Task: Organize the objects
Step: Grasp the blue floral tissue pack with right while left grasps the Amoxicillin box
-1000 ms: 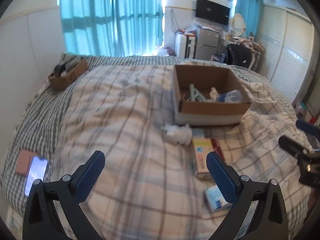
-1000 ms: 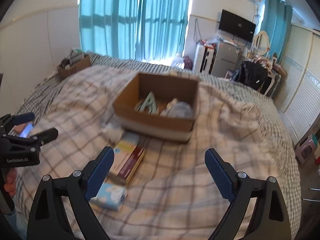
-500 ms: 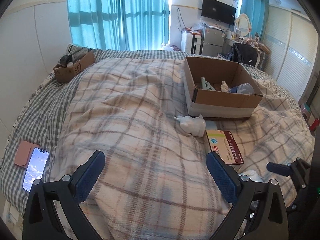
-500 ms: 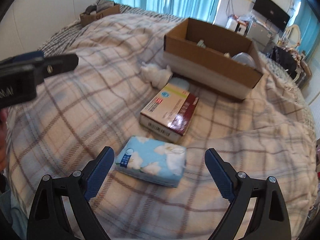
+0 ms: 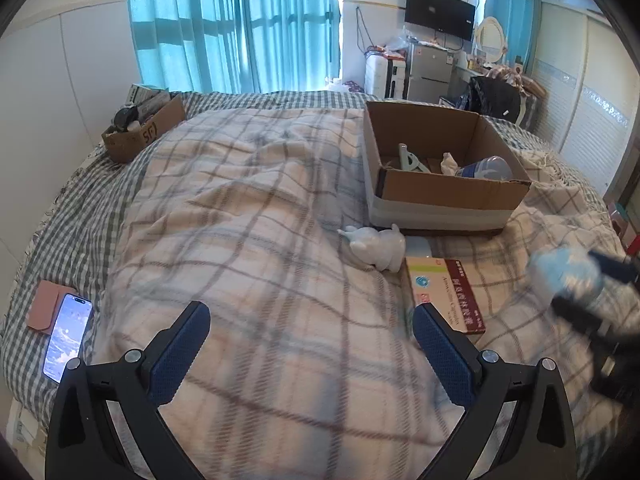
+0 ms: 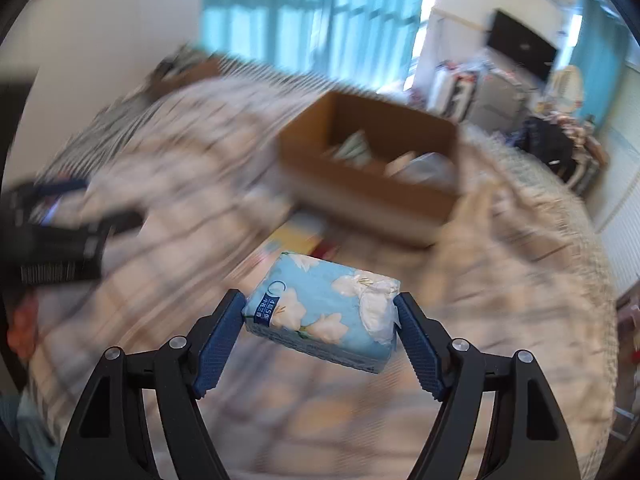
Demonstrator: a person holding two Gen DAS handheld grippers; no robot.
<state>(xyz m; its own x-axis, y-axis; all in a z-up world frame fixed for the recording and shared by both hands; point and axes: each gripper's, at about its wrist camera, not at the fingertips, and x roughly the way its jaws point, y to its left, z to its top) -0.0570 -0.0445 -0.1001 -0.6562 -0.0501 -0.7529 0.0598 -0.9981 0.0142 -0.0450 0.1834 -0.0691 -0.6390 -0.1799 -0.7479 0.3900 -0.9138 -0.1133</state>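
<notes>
My right gripper point(image 6: 320, 320) is shut on a light blue tissue pack point(image 6: 324, 312) and holds it above the checked blanket; the pack also shows blurred in the left wrist view point(image 5: 560, 276). An open cardboard box point(image 5: 444, 196) with several items inside stands beyond; it also shows in the right wrist view point(image 6: 372, 196). A white rabbit figure point(image 5: 376, 246) and a red and yellow flat box point(image 5: 444, 294) lie in front of the cardboard box. My left gripper point(image 5: 310, 352) is open and empty above the blanket.
A smaller cardboard box point(image 5: 140, 130) with clutter sits at the far left of the bed. A phone point(image 5: 66, 344) and a pink case point(image 5: 44, 306) lie at the left edge. A wardrobe point(image 5: 576, 112) stands at the right.
My right gripper has closed on the tissue pack and lifted it off the blanket, swinging fast. The left gripper has hardly moved.
</notes>
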